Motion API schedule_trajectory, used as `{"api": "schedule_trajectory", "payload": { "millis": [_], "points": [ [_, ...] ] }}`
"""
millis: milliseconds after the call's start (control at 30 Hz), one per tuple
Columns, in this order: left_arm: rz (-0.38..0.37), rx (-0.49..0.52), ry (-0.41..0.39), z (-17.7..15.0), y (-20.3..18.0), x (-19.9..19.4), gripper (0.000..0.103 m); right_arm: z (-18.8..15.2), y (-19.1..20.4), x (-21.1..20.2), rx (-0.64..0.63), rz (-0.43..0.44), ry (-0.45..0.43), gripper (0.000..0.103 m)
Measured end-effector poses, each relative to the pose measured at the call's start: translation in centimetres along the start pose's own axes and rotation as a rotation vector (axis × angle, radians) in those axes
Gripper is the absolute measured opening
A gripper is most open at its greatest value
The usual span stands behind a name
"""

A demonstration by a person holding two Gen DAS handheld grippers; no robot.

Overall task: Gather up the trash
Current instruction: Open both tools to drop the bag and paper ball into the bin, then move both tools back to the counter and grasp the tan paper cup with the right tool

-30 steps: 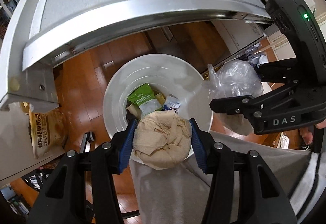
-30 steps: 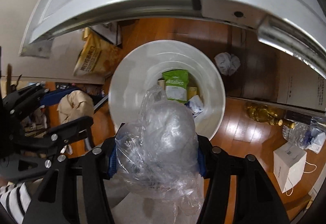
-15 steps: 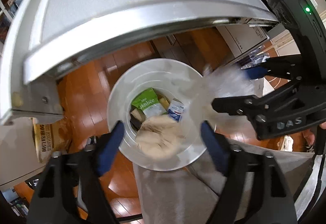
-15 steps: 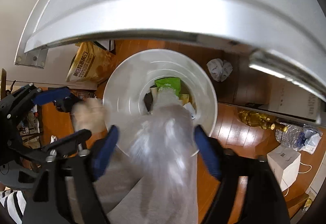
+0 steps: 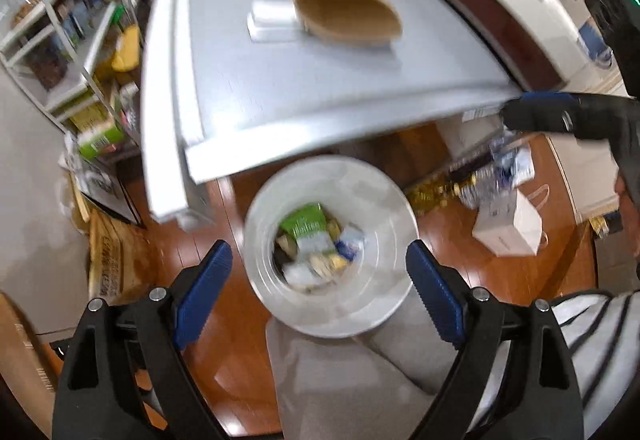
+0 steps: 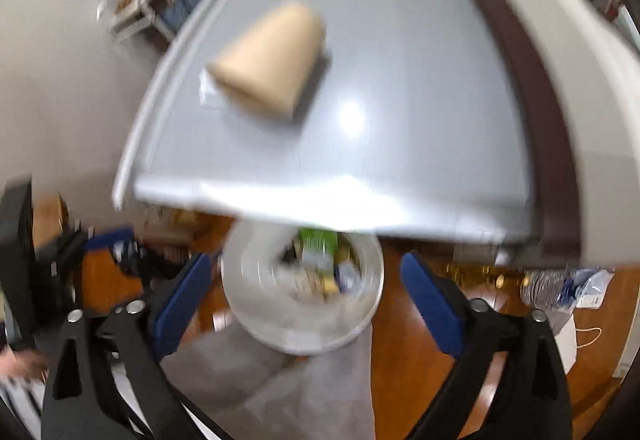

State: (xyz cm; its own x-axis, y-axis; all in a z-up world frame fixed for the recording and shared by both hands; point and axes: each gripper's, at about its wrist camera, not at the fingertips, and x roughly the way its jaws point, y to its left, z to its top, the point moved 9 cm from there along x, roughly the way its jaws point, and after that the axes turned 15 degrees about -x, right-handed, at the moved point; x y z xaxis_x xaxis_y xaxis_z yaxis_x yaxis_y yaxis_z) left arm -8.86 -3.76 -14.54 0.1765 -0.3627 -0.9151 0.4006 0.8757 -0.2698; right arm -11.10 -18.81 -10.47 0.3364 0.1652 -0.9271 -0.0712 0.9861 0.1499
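Note:
A white round bin [image 5: 384,200] stands on the wooden floor just under the table edge. Inside lie a green packet [image 5: 306,224] and several blurred scraps of trash. My left gripper [image 5: 318,246] hangs open above the bin, with nothing between its blue pads. In the right wrist view the same bin [image 6: 256,304] sits below my right gripper [image 6: 304,260], whose jaws are opening and hold nothing. A tan paper cone [image 5: 348,4] lies on the grey table [image 5: 320,88], seen again as the cone [image 6: 268,60] in the right wrist view.
A white slab [image 5: 268,20] lies under the cone. On the floor are a white box [image 5: 508,224], bottles [image 6: 560,284] and a brown sack [image 5: 112,252]. A wire shelf rack [image 5: 72,40] stands at the left. The person's grey trouser leg [image 5: 340,380] is below the bin.
Both grippers opened and let go: the crumpled brown paper and the clear plastic bag dropped into the bin. Both hands then rose, bringing the tabletop and the cone into view.

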Motion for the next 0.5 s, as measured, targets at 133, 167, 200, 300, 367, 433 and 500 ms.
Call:
{"api": "schedule_trajectory", "payload": {
  "millis": [133, 167, 200, 300, 367, 433, 500],
  "points": [
    [-0.012, -0.031, -0.083, 2.4, -0.3, -1.9, 0.090, 4.9, -1.2, 0.1, 0.080, -0.004, -0.069, 0.096],
    [-0.010, -0.034, -0.094, 2.7, -0.4, -2.0, 0.090, 6.4, -1.5, 0.5, 0.098, -0.001, -0.085, 0.096],
    [-0.005, -0.038, -0.110, 3.2, -0.5, -2.2, 0.090, 7.5, -1.9, 0.9, 0.106, -0.004, -0.093, 0.096],
    [-0.001, -0.042, -0.143, 4.1, -0.6, -2.6, 0.090, 10.6, -2.4, 2.2, 0.121, -0.032, -0.097, 0.096],
    [-0.006, -0.046, -0.160, 4.6, -0.6, -2.8, 0.090, 11.9, -2.8, 3.4, 0.133, -0.055, -0.087, 0.096],
    [-0.012, -0.050, -0.178, 5.0, -0.8, -3.2, 0.090, 12.9, -2.8, 4.6, 0.163, -0.054, -0.063, 0.096],
    [-0.016, -0.051, -0.192, 5.5, -0.9, -3.5, 0.090, 13.5, -2.9, 5.7, 0.189, -0.046, -0.047, 0.096]
  ]
}}
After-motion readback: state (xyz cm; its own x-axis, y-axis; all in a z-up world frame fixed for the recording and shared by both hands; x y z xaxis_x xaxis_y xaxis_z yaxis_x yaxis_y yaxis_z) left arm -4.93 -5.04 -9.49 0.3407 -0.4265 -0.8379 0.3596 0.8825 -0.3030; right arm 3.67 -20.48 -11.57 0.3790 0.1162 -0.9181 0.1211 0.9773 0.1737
